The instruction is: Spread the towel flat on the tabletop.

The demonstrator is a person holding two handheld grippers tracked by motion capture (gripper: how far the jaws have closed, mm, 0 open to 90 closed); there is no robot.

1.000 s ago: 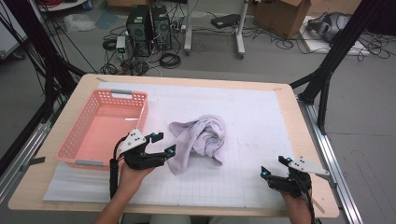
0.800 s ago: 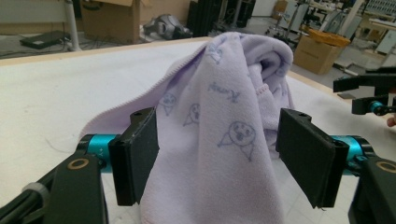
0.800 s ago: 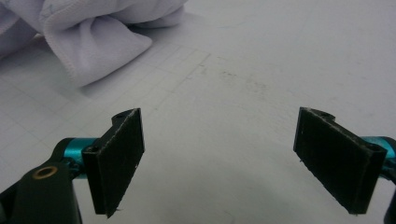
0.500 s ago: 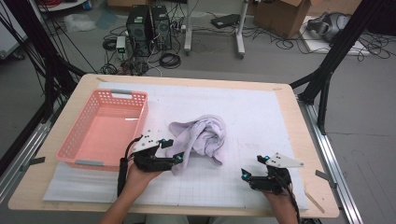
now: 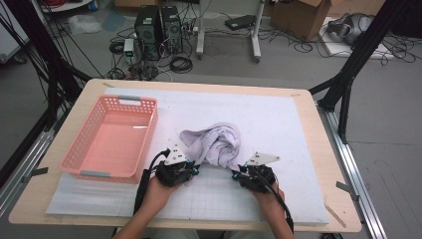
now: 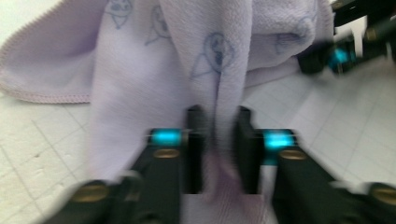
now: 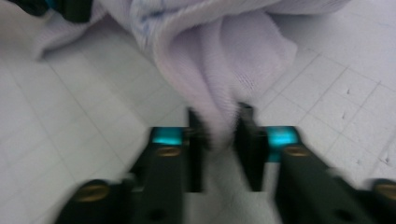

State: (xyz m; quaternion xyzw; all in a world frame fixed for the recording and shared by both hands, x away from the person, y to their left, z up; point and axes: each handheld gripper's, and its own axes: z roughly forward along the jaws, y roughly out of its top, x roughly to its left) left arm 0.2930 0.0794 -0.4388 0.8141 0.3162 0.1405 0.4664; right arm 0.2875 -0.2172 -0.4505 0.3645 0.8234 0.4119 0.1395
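- The left claw (image 6: 217, 140) has a fold of the lilac towel (image 6: 154, 60) between its two black jaws; the gap is narrow and the cloth fills it, so it grips the towel.
- In the high view the left claw (image 5: 191, 169) sits at the towel's near left edge, with the person's left hand (image 5: 157, 191) behind it.
- The right claw (image 7: 219, 135) also has a hanging fold of the towel (image 7: 219, 60) between its jaws, which stand narrow around the cloth; the picture is blurred, so how hard it pinches I cannot tell.
- In the high view the right claw (image 5: 238, 174) is at the towel's near right edge, held by the right hand (image 5: 268, 194).
- The towel (image 5: 214, 144) lies bunched in a heap, between the two claws and just beyond them, on the white gridded mat (image 5: 259, 119).
- Faint printed figures show on the cloth in the left gripper view.
- The other claw (image 6: 341, 51) shows past the towel's far side in that same view.
- A pink basket (image 5: 82, 149) stands to the left of the towel, near it but apart, just beside the left claw.
- The mat covers the wooden surface (image 5: 318, 144) under the towel.
- Beyond the surface, past the towel, computer towers (image 5: 159, 27) and cables (image 5: 181, 62) sit on the floor (image 5: 378, 104).
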